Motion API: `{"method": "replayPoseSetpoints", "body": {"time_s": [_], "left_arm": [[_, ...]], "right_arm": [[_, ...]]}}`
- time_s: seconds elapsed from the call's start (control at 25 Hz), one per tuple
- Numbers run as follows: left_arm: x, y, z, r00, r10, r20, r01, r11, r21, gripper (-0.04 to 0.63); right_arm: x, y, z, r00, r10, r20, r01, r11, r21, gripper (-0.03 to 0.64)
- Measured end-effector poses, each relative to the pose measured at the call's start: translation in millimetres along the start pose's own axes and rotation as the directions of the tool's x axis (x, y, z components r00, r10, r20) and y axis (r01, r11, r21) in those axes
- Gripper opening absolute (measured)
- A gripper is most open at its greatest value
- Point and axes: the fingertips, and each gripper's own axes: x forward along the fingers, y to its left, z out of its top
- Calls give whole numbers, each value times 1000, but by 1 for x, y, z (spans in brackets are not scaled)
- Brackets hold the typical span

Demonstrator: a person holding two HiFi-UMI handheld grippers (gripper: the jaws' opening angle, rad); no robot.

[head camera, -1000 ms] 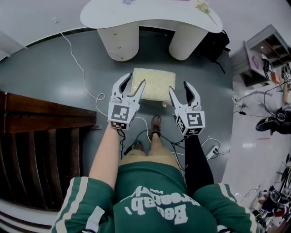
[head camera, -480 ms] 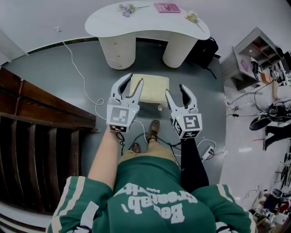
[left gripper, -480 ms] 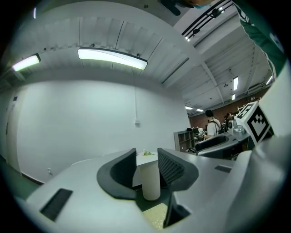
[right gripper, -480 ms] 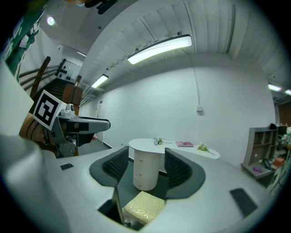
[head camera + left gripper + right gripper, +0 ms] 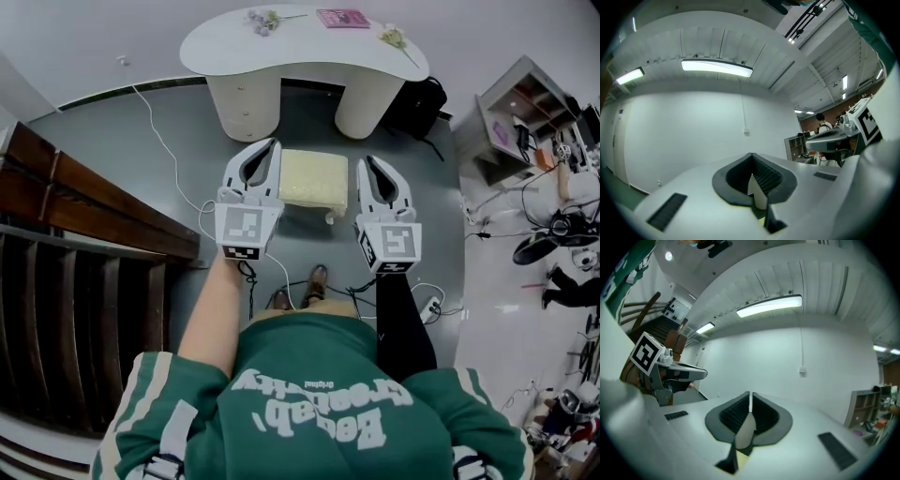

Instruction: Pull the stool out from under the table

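Observation:
The stool [image 5: 313, 178], a low seat with a cream cushion, stands on the grey floor in front of the white kidney-shaped table [image 5: 281, 47], out from beneath its top. In the head view my left gripper [image 5: 272, 148] hovers at the stool's left side and is shut with nothing in it. My right gripper [image 5: 368, 164] hovers at the stool's right side, its jaws closing and nothing between them. Both gripper views look over the jaws at a white wall and ceiling lights. There the left gripper [image 5: 751, 157] and the right gripper [image 5: 750, 397] show their tips together and empty.
Dark wooden stairs [image 5: 84, 244] fill the left side. White and black cables [image 5: 169, 150] run over the floor, with a power strip [image 5: 431, 305] near my feet [image 5: 319, 279]. A black bag [image 5: 424, 98] lies beside the table. Shelves [image 5: 525, 122] and clutter stand at the right.
Both grippers have gone from wide open to closed. They have moved from over the stool's near edge to either side of it. The stool has stayed where it was.

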Motion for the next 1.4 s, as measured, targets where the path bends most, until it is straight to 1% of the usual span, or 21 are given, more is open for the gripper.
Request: {"method": "replayPoseSetpoints", "body": {"time_s": [0.04, 0.24, 0.36, 0.52, 0.64, 0.72, 0.96, 1.12, 1.4], "left_arm": [[0, -1, 3, 1000, -2, 2, 2, 1000, 4, 14], [-2, -1, 14, 1000, 1, 13, -1, 1000, -10, 11], [-3, 2, 18, 1000, 12, 18, -13, 1000, 12, 12], [-2, -1, 15, 1000, 7, 4, -7, 1000, 26, 11], [-2, -2, 15, 1000, 6, 7, -6, 1000, 23, 11], [-3, -4, 17, 1000, 1, 10, -1, 1000, 27, 12], [-5, -6, 19, 1000, -2, 11, 2, 1000, 28, 12], [-7, -9, 20, 1000, 9, 11, -9, 1000, 14, 12], [-10, -12, 18, 1000, 12, 9, -13, 1000, 10, 12]], "right_arm": [[-1, -2, 2, 1000, 0, 6, 0, 1000, -7, 8], [-1, 6, 2, 997, 74, 14, -74, 997, 23, 6], [1, 8, 6, 996, 85, 30, -86, 995, 39, 6], [5, -1, 12, 997, 66, 47, -68, 996, 55, 6], [5, -6, 13, 998, 47, 30, -48, 999, 11, 6], [2, -8, 13, 999, 35, 24, -35, 999, -1, 6], [0, -7, 15, 999, 29, 31, -29, 1000, 2, 5], [-7, -11, 14, 999, 16, 39, -16, 1000, 17, 5], [-15, -12, 9, 1000, 5, 30, -6, 1000, 23, 6]]}}
